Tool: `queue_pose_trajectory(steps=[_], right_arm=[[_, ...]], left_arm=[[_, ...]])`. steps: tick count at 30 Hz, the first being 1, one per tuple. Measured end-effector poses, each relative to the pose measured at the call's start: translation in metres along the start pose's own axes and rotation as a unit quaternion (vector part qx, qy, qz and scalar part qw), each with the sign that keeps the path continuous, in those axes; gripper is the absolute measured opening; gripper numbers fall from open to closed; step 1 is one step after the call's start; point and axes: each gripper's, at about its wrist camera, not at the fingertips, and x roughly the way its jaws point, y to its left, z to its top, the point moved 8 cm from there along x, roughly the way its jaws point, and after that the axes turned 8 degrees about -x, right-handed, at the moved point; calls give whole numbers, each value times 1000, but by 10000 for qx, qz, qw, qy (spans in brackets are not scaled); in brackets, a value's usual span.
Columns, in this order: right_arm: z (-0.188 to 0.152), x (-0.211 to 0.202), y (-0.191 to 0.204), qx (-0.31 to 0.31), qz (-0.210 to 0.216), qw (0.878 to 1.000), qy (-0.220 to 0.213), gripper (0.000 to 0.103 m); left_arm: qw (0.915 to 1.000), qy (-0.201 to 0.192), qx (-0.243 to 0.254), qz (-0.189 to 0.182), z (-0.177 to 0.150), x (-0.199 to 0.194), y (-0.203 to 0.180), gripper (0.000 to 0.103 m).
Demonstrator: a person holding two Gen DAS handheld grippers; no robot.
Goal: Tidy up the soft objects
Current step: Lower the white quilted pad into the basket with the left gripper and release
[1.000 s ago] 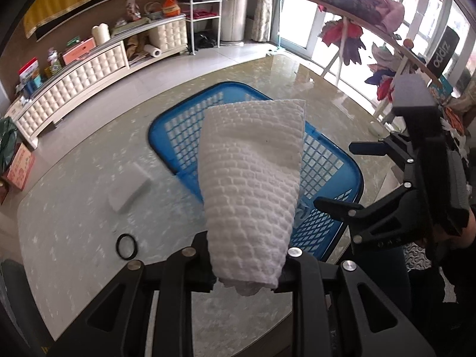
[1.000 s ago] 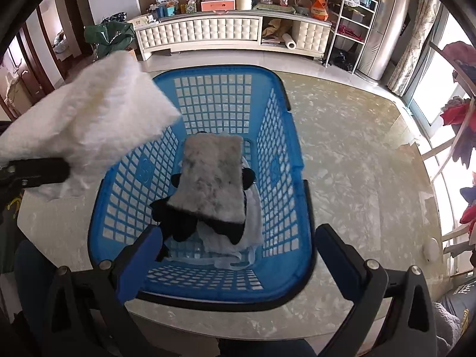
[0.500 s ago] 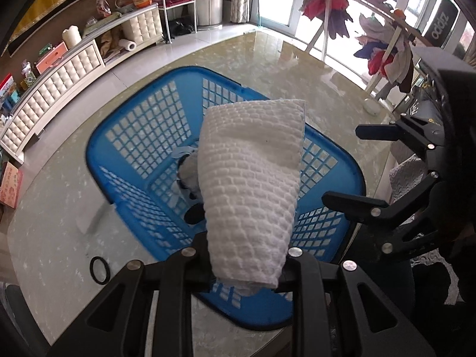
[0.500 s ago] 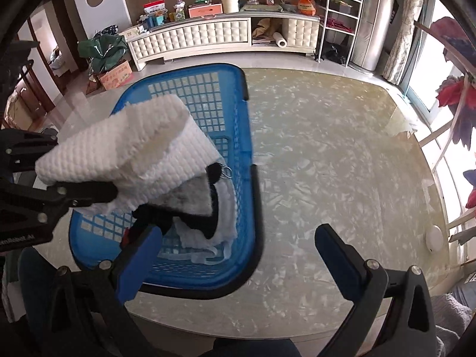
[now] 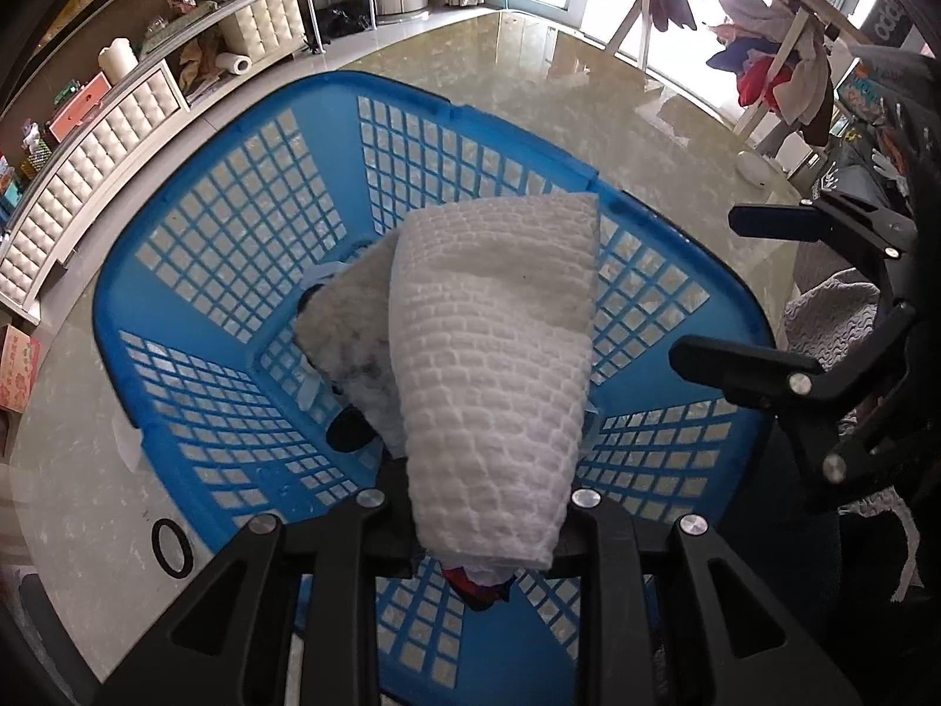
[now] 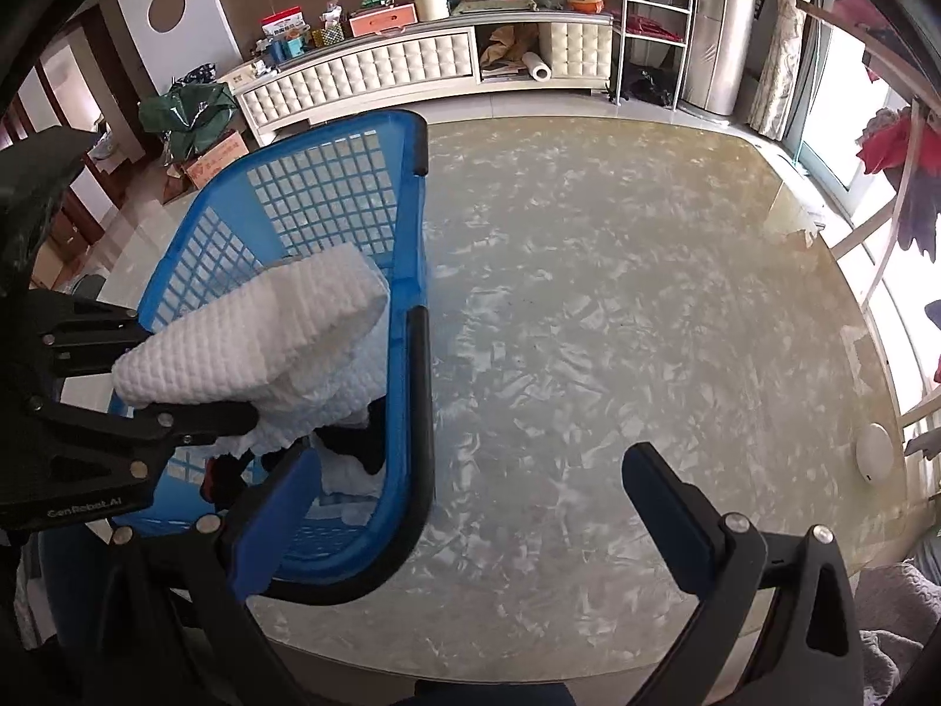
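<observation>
White towel held over the blue basket

The left gripper (image 5: 488,520) is closed on a white towel (image 5: 500,347), which hangs over the inside of the blue basket (image 5: 235,247). Under the towel, in the basket, lie a grey fluffy cloth (image 5: 347,329) and some black and white soft things; I cannot tell exactly what they are. The right gripper (image 6: 470,494) stands just beside the basket's near right rim, its jaws wide apart and holding nothing. The basket sits on a glossy marble table (image 6: 617,294). A small black ring (image 5: 170,547) lies on the table just left of the basket. Beyond the basket, a white cabinet (image 6: 376,70) stands along the wall.
</observation>
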Motion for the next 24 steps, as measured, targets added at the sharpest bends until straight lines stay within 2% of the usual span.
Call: queue_pose_trajectory(steps=[9, 15, 19, 22, 24], right_arm=[[0, -2, 6, 61, 86, 9999, -10, 103], [1, -8, 3, 50, 55, 10000, -54, 103], [2, -11, 4, 60, 48, 9999, -79, 103], [2, -13, 5, 62, 33, 9999, -80, 103], [3, -15, 6, 58, 8, 9999, -93, 103]], left_arm=[[9998, 177, 46, 96, 2, 12, -9, 28], [9997, 162, 31, 206, 1, 13, -11, 32], [9994, 155, 7, 300, 2, 11, -8, 42], [9997, 103, 30, 235, 2, 5, -7, 59], [9998, 95, 84, 154, 1, 0, -10, 60]])
